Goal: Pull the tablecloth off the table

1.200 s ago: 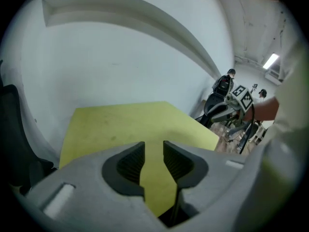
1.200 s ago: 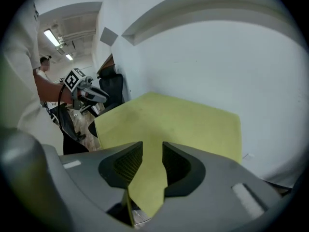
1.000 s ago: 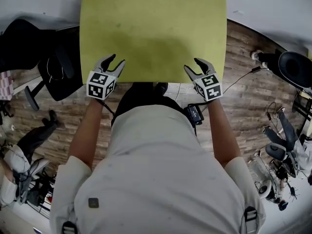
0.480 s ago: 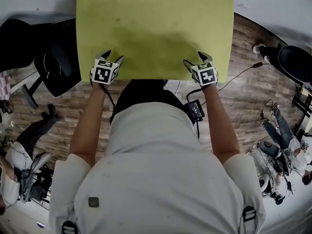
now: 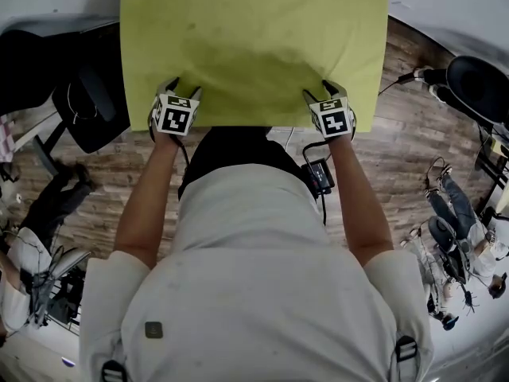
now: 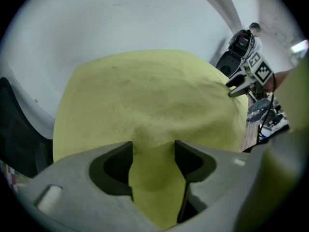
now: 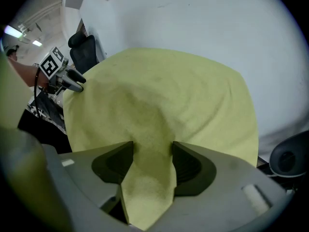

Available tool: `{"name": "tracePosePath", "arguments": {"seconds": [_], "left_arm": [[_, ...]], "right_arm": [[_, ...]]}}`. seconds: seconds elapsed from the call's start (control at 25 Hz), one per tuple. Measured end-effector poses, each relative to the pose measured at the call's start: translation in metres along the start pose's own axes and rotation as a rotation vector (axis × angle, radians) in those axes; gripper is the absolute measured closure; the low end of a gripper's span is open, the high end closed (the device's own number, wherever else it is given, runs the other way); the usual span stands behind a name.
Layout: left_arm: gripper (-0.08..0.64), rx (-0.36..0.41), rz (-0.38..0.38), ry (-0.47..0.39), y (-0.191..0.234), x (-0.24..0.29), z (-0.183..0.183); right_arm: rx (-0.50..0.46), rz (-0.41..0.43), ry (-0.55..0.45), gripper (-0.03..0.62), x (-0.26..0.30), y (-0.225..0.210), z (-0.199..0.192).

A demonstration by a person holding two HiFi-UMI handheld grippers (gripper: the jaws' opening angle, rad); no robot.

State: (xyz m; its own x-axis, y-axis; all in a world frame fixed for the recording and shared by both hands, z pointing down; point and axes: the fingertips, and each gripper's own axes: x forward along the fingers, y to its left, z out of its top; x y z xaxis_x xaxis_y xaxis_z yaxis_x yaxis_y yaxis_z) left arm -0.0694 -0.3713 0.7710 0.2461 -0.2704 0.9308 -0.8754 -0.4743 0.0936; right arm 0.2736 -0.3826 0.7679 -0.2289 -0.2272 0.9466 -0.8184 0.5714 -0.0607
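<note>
1. The left claw point(image 6: 153, 149) is pointing steeply down onto the cloth point(image 5: 254, 38) near its near left corner. Its jaws are standing wide apart and have just been opening. A strip of cloth is lying between the pads point(image 6: 117, 166), but they are not pinching it.
2. The right claw point(image 7: 152, 148) is pointing down the same way near the near right corner. Its jaws have just been closing, and they are gripping a raised fold of cloth that is touching both pads, with creases fanning out from the fold.
3. The cloth is yellow-green and is lying spread over the desk, covering all of the top that is in view. Its near edge is running straight across just in front of the person point(image 5: 262, 293).
4. Both claws are sitting just inside that near edge, well apart from each other.
5. The person is standing at the near side in a light shirt point(image 5: 270, 237), with both bare forearms point(image 5: 147, 197) reaching forward to the claws.
6. A wooden floor point(image 5: 398, 157) is showing around the desk. A small black box point(image 5: 320, 175) with a cable is lying on it, just below the right claw in the head view.
7. A black chair point(image 5: 91, 106) is standing to the left of the desk. Another dark seat point(image 5: 477, 86) is standing well off to the right.
</note>
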Motion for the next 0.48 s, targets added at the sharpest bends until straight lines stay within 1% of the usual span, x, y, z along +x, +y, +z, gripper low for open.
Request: {"name": "tracePosePath", "arguments": {"seconds": [0.08, 0.24, 0.36, 0.4, 0.48], "left_arm": [[0.309, -0.012, -0.002, -0.022, 0.001, -0.001, 0.002], [0.419, -0.017, -0.023, -0.041, 0.005, -0.001, 0.009], [0.491, -0.025, -0.041, -0.060, 0.006, 0.002, 0.019], [0.519, -0.034, -0.047, -0.068, 0.006, 0.003, 0.021], [0.556, -0.051, -0.061, -0.076, 0.006, 0.005, 0.023]], "right_arm": [[-0.012, 0.007, 0.000, 0.363, 0.001, 0.002, 0.002], [-0.027, 0.028, -0.015, 0.450, 0.003, 0.006, 0.012], [-0.058, 0.047, -0.029, 0.553, 0.007, 0.012, 0.022], [-0.068, 0.051, -0.031, 0.574, 0.009, 0.013, 0.025], [-0.074, 0.057, -0.033, 0.575, 0.011, 0.015, 0.029]]}}
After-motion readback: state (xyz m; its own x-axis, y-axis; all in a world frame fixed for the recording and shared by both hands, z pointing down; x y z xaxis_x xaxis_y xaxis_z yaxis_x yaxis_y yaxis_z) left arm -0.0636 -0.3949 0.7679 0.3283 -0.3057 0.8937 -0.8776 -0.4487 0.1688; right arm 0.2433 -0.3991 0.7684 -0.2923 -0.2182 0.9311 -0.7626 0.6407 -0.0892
